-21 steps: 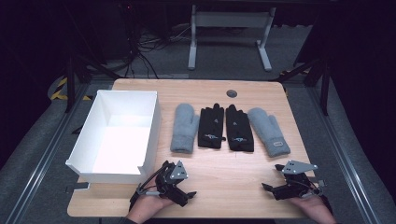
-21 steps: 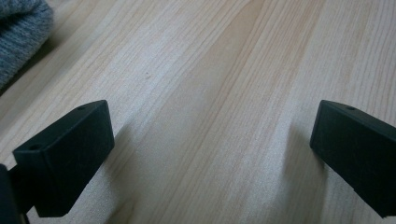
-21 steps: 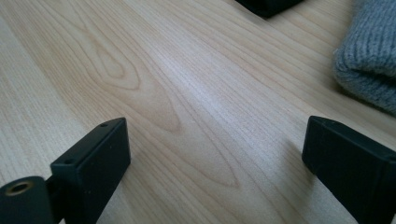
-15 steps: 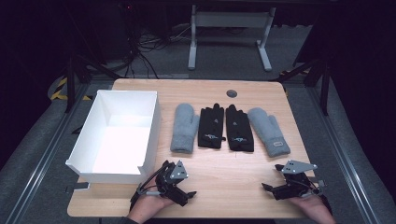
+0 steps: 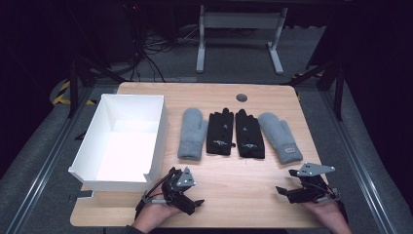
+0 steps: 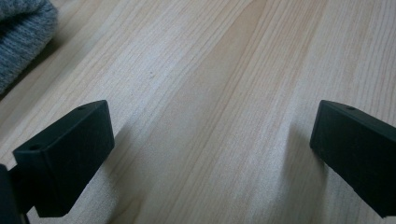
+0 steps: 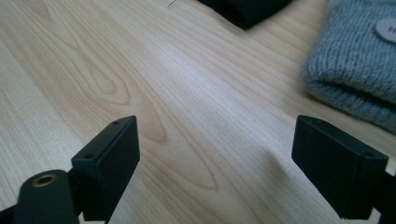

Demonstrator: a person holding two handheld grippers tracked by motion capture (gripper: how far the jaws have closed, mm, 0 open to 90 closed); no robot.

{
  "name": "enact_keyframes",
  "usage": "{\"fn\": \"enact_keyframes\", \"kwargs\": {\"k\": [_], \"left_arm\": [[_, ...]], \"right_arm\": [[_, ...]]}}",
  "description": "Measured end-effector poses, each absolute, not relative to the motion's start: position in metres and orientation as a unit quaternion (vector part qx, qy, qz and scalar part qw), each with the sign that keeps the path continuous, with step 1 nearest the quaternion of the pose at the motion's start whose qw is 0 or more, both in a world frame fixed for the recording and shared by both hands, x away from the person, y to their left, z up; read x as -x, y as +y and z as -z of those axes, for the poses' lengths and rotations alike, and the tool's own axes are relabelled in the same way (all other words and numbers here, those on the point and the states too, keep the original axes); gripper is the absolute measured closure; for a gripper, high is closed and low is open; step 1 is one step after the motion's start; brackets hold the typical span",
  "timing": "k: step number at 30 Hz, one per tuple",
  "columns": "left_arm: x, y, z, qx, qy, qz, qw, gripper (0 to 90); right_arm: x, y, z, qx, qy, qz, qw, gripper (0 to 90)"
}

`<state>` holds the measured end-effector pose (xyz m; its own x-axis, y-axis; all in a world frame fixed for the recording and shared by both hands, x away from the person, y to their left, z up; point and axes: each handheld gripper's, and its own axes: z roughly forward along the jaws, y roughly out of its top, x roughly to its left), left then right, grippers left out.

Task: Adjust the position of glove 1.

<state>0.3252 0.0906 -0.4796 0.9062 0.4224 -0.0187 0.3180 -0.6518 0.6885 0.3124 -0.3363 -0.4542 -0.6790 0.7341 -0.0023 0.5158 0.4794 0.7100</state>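
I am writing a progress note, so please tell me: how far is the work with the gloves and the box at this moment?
Nothing looks done: the white box holds nothing. Nothing is in hand: the left gripper and right gripper rest open on the table, bare wood between their jaws. Left untouched: two grey mittens and two black gloves, lying in a row.

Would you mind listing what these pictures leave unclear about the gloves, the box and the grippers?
- Right grey mitten: label text too small in the high view, cut by the edge in the right gripper view.
- White box: the near wall hides part of its floor.
- Left grey mitten: cut off in the left gripper view.
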Motion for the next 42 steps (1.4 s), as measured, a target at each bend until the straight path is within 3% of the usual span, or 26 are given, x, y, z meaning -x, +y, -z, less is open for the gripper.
{"fn": "enact_keyframes", "kwargs": {"k": [14,29,42], "left_arm": [[-0.328,0.089,0.479,-0.906,0.205,-0.073,0.363,0.1],[-0.328,0.089,0.479,-0.906,0.205,-0.073,0.363,0.1],[-0.327,0.09,0.48,-0.905,0.208,-0.073,0.364,0.2]], "right_arm": [[-0.327,-0.332,0.429,-0.359,0.832,-0.38,0.185,16.6],[-0.378,-0.341,0.413,-0.392,0.807,-0.388,0.21,17.7],[-0.42,-0.352,0.414,-0.42,0.795,-0.38,0.219,25.6]]}}
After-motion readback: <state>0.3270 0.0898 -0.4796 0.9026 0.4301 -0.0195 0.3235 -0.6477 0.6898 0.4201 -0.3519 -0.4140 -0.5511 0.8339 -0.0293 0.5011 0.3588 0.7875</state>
